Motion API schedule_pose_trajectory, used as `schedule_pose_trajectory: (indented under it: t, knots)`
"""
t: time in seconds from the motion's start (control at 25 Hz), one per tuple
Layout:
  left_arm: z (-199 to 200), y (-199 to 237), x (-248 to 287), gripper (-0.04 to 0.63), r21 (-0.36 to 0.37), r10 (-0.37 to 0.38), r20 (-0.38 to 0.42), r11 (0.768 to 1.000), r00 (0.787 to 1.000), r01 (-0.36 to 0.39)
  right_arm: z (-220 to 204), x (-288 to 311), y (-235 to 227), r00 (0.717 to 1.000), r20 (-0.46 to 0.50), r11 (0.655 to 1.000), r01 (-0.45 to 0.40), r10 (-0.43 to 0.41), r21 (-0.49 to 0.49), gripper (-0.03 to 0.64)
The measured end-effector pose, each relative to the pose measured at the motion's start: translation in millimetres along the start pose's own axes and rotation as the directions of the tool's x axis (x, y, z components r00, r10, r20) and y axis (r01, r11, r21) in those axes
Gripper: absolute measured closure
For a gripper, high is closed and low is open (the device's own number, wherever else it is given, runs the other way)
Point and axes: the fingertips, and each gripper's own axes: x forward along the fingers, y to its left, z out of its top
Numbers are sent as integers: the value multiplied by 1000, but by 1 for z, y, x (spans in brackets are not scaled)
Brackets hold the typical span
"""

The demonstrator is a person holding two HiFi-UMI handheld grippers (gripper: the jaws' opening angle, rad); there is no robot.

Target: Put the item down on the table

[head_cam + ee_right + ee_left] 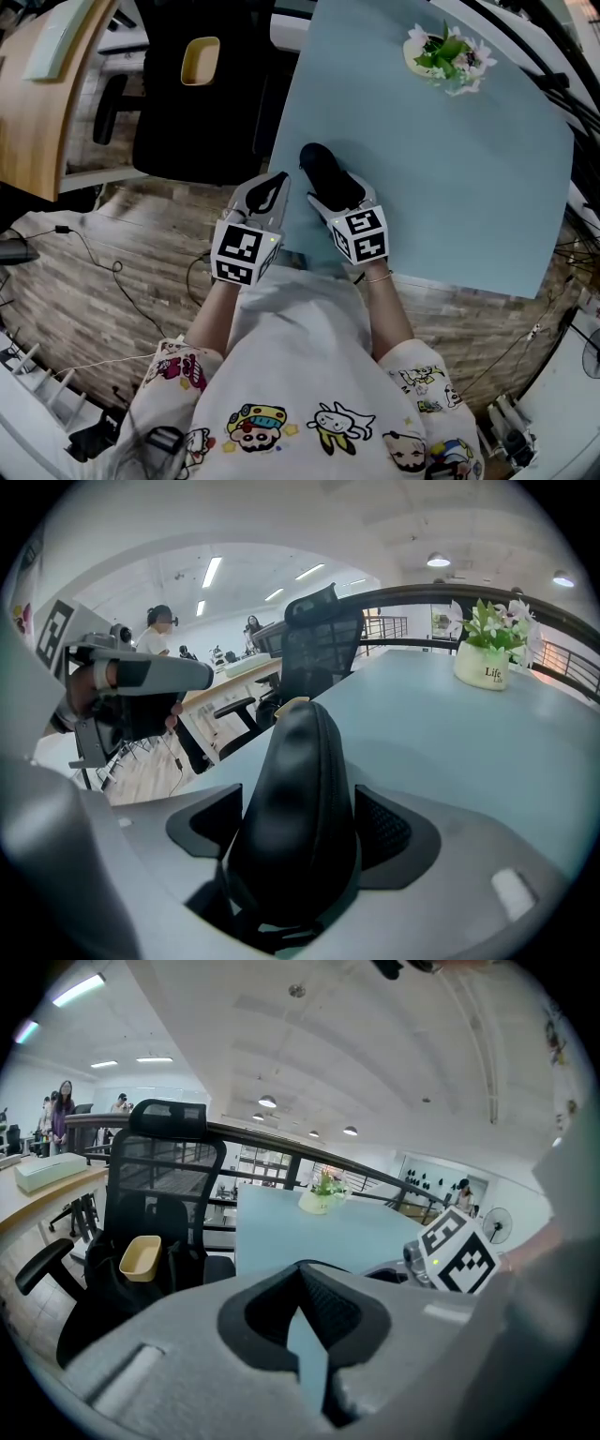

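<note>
A black, rounded zip case [328, 173] [295, 789] stands between the jaws of my right gripper [325, 190] [300, 803], low over the left part of the pale blue table [450, 187] [487, 752]. Both dark pads sit against the case's sides and no gap shows. Whether the case's underside touches the table is hidden. My left gripper [279, 180] [302, 1269] hangs just off the table's left edge, its jaws shut with nothing in them. It also shows at the left of the right gripper view.
A white pot of flowers [448, 54] [483, 658] [321, 1199] stands at the table's far side. A black office chair [197, 94] [159, 1194] with a yellow tray [200, 61] [141, 1257] on its seat stands left of the table. Cables lie on the wooden floor [112, 272].
</note>
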Motion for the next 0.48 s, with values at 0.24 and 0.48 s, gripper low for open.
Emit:
schedule_pose_trajectory:
  t: [0.24,0.48]
  knots:
    - [3,-1,0,595,1,1,9,1000,1000,-1,-4,-1,1,1000,-19,1000,-7,7,-1,206]
    - [9,0,-3,595,7,2,22,1000,1000,-2,-4,-5,-2,1000,-15,1000,8,-7,12,184]
